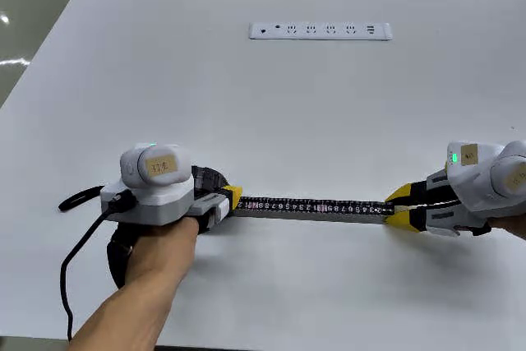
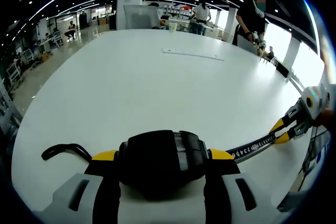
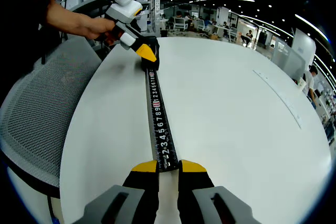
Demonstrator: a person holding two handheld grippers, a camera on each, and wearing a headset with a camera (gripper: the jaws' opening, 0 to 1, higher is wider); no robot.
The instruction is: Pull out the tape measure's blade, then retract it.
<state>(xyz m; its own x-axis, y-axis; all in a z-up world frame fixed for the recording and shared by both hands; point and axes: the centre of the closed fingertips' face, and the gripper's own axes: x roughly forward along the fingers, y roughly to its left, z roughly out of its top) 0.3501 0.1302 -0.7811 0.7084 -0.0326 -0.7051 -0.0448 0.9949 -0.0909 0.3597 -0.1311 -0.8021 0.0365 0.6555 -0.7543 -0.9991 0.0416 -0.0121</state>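
While our left tool [image 2: 163, 155] clenches the rounded black tape measure [image 1: 210, 180] lower left, our right tool [image 3: 168, 166] pinches its flat numbered blade [image 1: 316, 206] across the white surface [image 1: 164, 80]; a power strip [image 1: 320, 31] lies upper centre.

Gripping at both ends, well apart, low over the bench.
To the left, clamped with the left gripper [image 1: 226, 205] around the tape measure [image 2: 163, 161], held from behind in a bare left hand [image 1: 160, 248], forearm reaching in from the lower edge. To the right, pinched with the right gripper [image 1: 399, 206] on the tip of the blade [image 1: 312, 206], yellow-tipped jaws nearly together, pointing back at the left gripper and level with it.
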